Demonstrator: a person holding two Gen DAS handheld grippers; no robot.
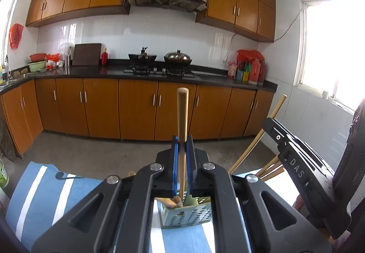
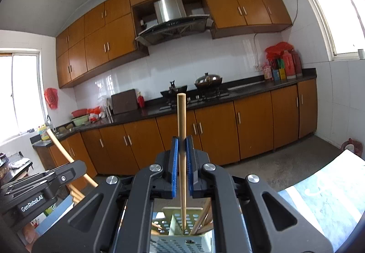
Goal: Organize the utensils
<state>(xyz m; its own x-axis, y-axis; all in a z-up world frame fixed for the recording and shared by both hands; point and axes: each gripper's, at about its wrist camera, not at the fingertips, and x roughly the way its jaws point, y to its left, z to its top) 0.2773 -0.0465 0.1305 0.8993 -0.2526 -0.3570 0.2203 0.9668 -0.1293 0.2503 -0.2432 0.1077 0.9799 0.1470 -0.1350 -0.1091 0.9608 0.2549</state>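
In the left wrist view, my left gripper (image 1: 182, 139) is shut on a flat wooden utensil handle (image 1: 182, 111) that stands upright. Its lower end reaches into a green perforated utensil holder (image 1: 189, 214) just below the jaws. In the right wrist view, my right gripper (image 2: 181, 139) is shut on a thin wooden chopstick (image 2: 181, 116), also upright. That chopstick's lower end dips into the same holder (image 2: 178, 241), beside several chopsticks (image 2: 203, 218) leaning in a compartment. The two tools sit close side by side, and each view shows the other's black body.
The holder stands on a table with a blue and white striped cloth (image 1: 45, 196). A dark ladle-like utensil (image 1: 66, 176) lies on the cloth at the left. Beyond the floor are brown cabinets (image 1: 136, 107) and a dark counter with a stove and pans (image 1: 159, 63).
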